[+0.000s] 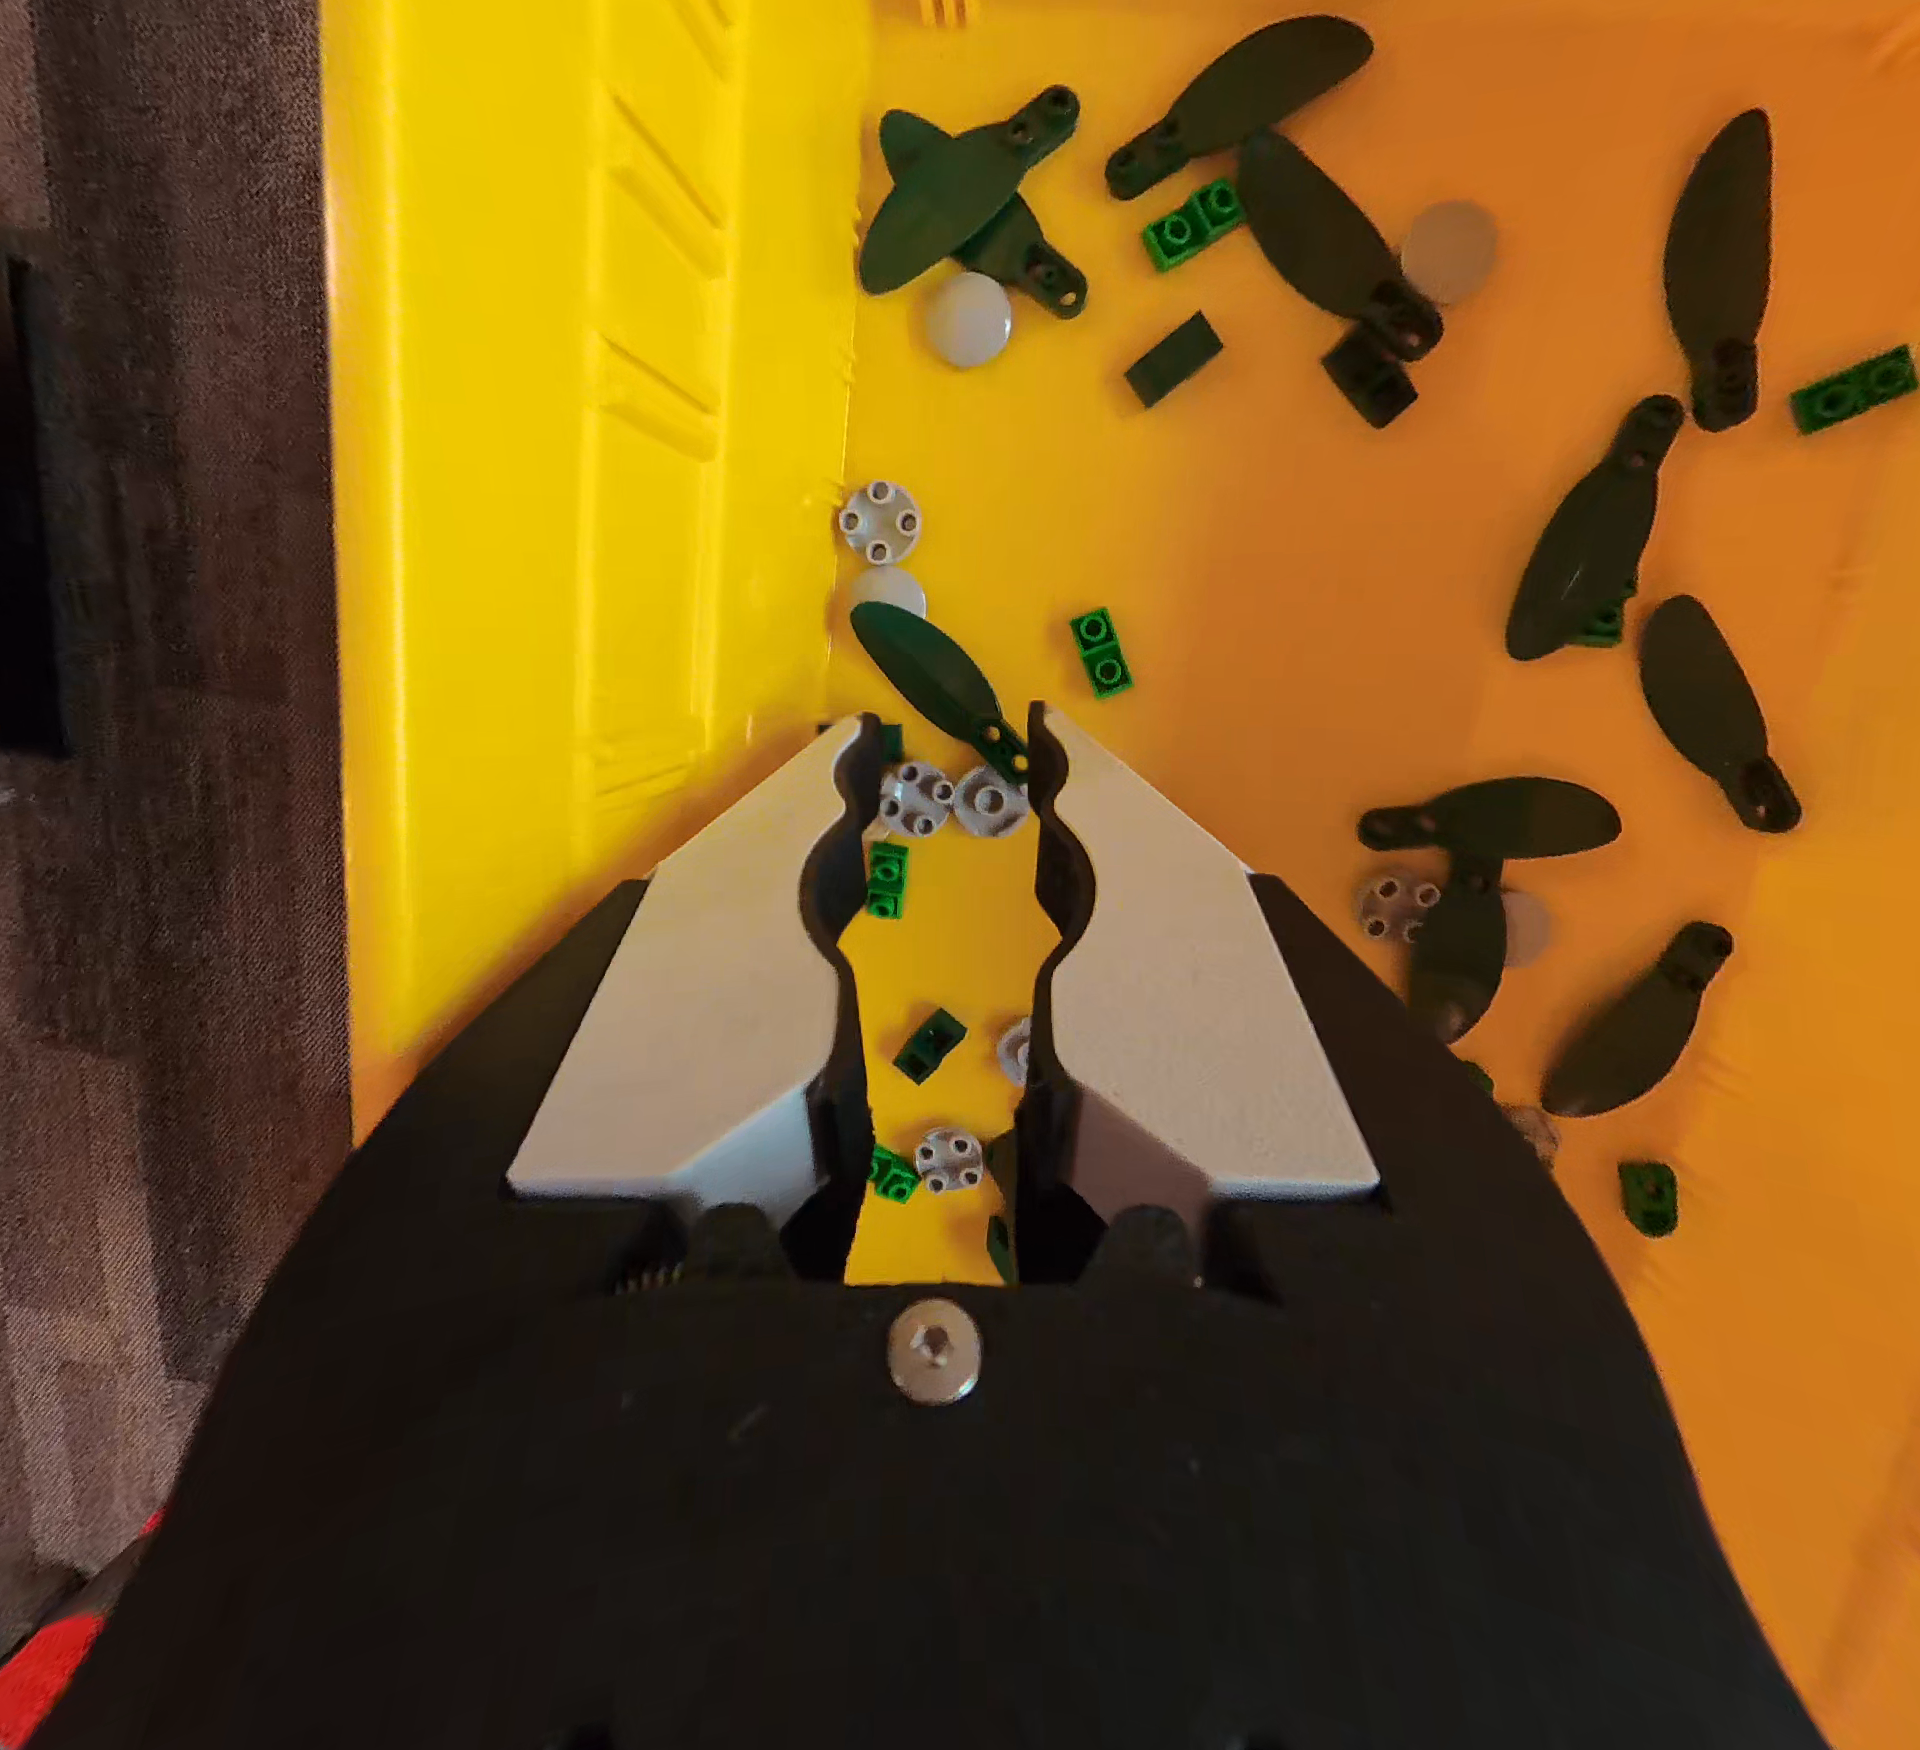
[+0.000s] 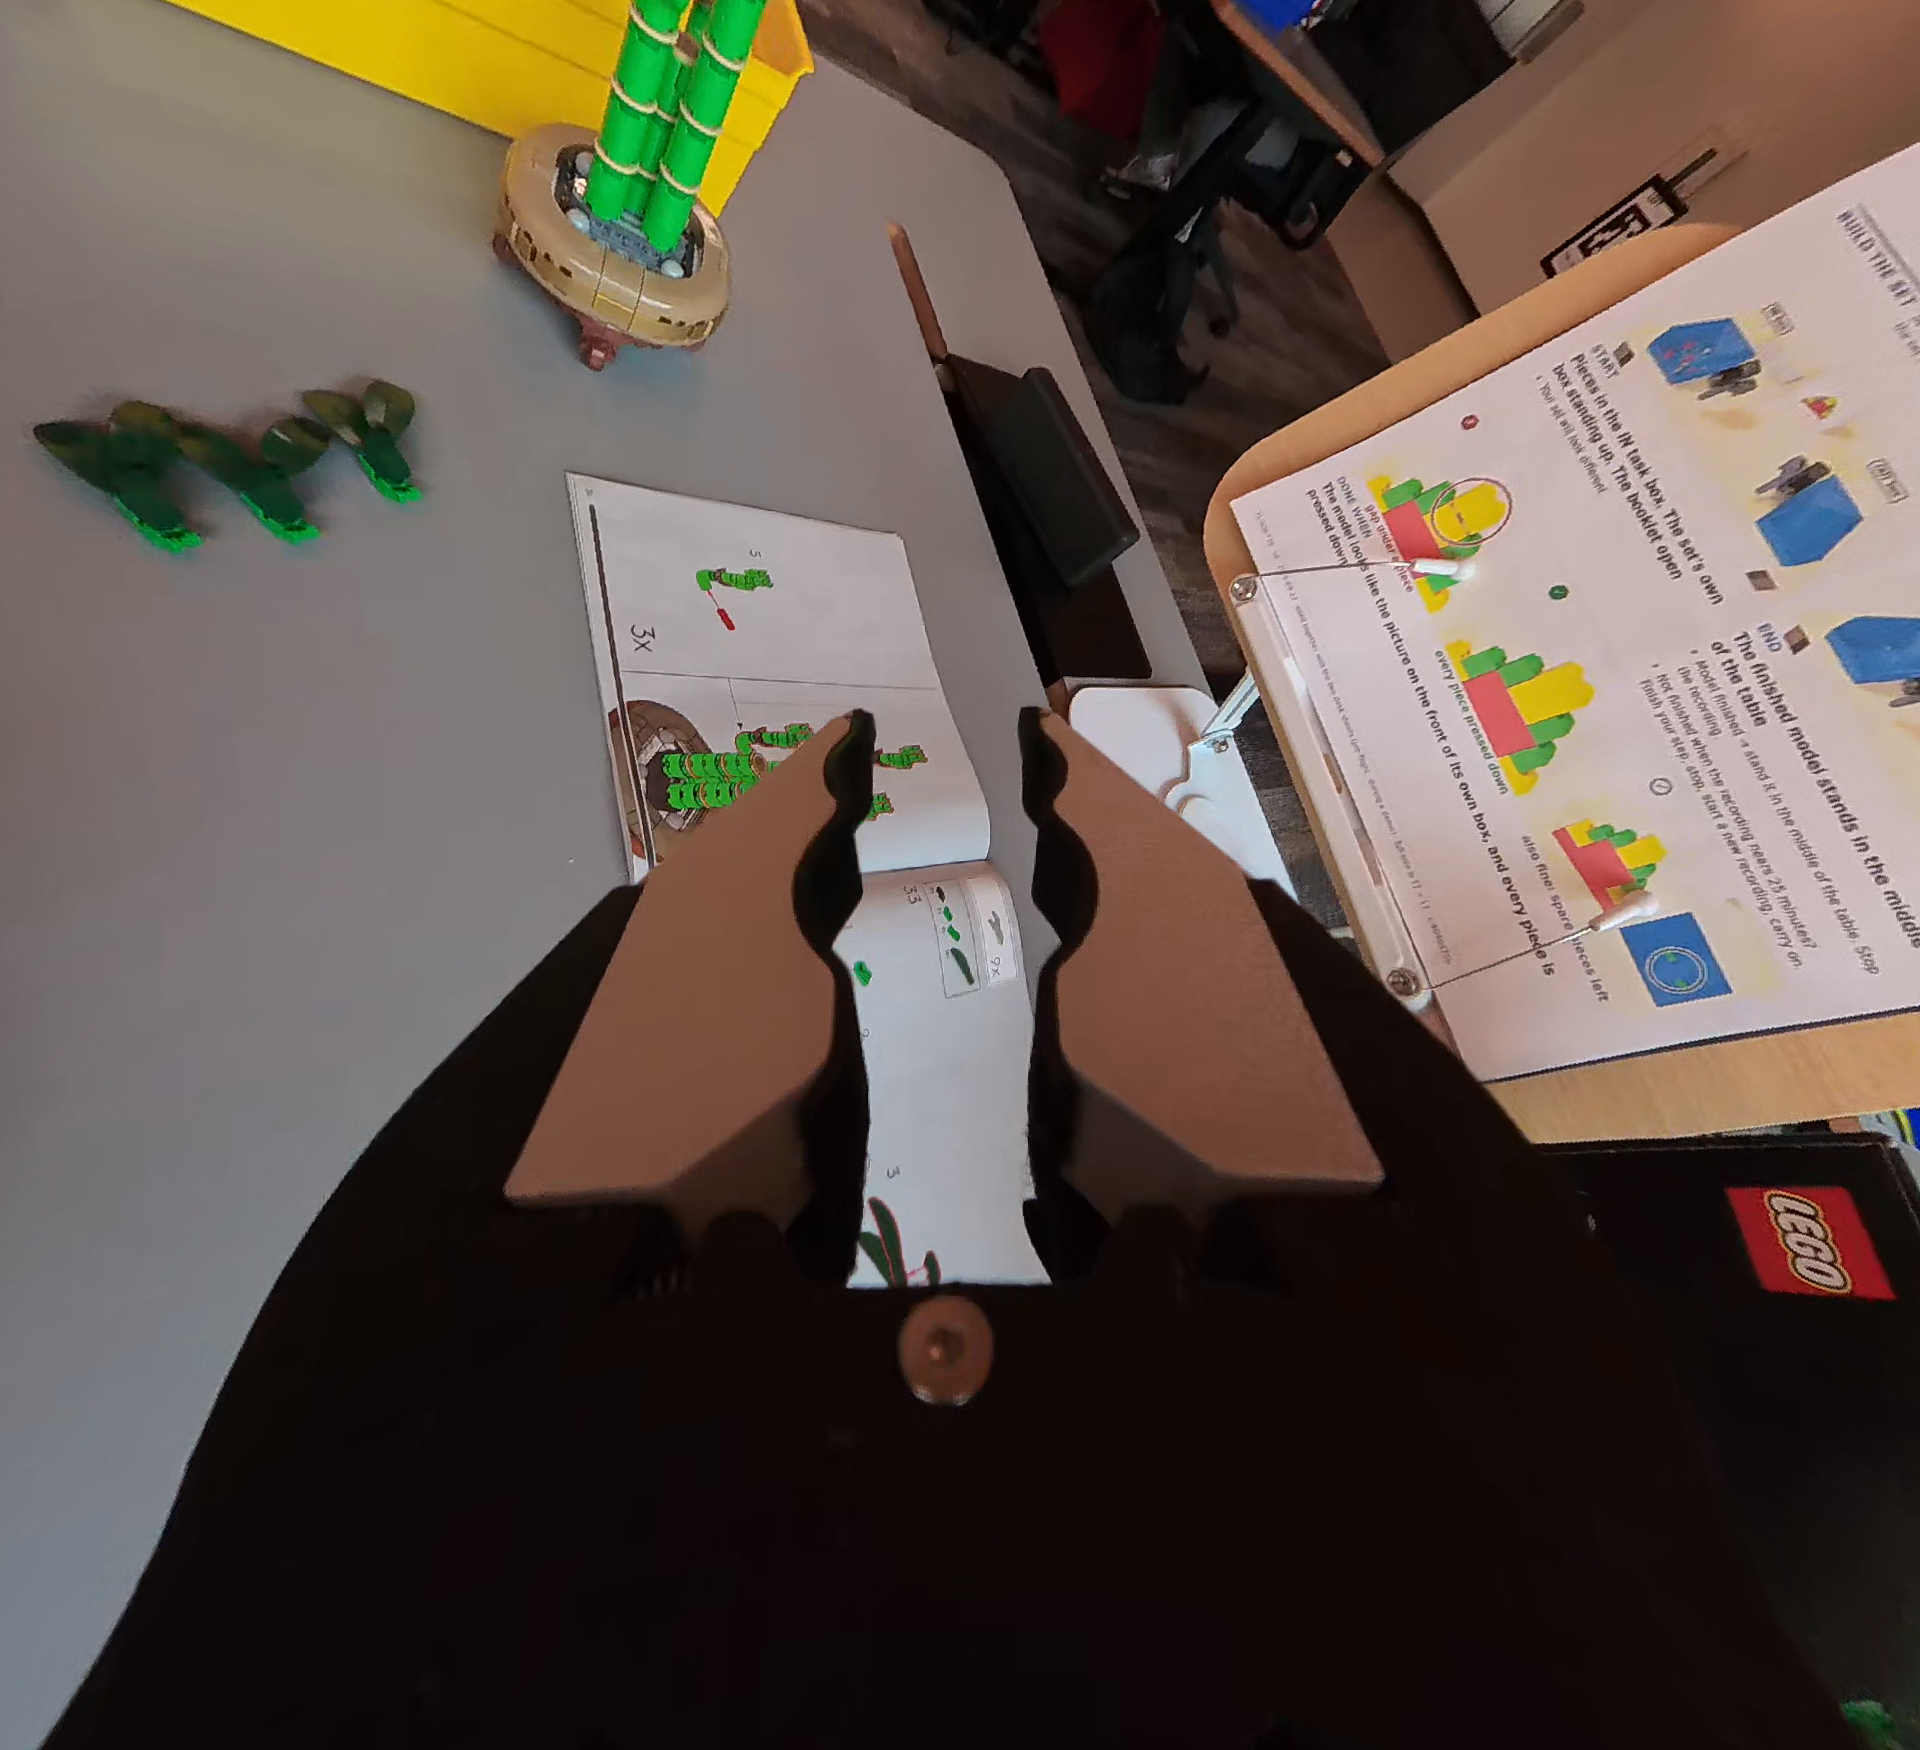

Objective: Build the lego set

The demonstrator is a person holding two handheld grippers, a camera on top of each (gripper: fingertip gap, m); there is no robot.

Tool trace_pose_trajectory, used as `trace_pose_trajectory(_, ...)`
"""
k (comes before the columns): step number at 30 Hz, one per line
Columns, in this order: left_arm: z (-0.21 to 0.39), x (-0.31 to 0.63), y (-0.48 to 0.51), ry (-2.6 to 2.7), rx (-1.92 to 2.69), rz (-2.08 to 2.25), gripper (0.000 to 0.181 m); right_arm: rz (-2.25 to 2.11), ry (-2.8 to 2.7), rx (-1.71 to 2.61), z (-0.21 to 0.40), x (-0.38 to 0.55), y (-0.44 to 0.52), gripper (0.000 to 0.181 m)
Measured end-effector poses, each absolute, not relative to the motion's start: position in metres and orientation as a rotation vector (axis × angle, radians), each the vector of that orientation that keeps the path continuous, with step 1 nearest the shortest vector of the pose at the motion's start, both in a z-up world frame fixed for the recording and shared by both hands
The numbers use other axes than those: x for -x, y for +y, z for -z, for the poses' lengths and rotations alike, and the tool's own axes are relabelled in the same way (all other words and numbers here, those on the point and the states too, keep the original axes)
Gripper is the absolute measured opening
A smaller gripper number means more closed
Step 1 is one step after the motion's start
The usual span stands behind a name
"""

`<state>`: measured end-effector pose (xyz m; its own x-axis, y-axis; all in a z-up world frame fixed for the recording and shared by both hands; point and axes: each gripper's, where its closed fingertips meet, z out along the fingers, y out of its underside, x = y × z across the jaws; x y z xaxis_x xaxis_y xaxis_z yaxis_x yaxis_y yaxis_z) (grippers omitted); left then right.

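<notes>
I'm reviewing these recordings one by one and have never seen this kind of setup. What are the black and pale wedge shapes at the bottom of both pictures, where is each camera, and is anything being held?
Those shapes are hand-held two-finger grippers; a person carries one in each hand, and a camera on each looks forward along its fingers.

The left wrist view looks down into a yellow bin. The left gripper is open and empty, over loose pieces: dark green leaves, small bright green plates and grey round plates.

The right wrist view looks across a grey table. The right gripper is also open and empty, above an open instruction booklet. Farther off stand a part-built green bamboo model in a tan pot and three small leaf assemblies. An instruction sheet sits on a stand at right.
</notes>
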<state>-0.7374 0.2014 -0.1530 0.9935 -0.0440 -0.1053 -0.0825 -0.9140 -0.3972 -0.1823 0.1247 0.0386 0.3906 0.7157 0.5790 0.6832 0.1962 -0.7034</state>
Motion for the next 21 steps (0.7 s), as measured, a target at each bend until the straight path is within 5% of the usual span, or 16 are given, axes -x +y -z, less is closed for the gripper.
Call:
trace_pose_trajectory(12,0.146,0.743,0.194,0.137,2.663,-0.206,0.006,-0.027,-1.345,1.525,-0.031,0.179,0.123,0.026)
trace_pose_trajectory(16,0.089,0.718,0.176,0.057,2.399,0.044,0.006,-0.025,-1.347,1.488,-0.039,0.183,0.119,0.026)
trace_pose_trajectory(21,-0.032,0.578,0.092,0.141,1.809,0.934,0.006,-0.177,-1.413,1.295,-0.059,0.237,0.084,0.027)
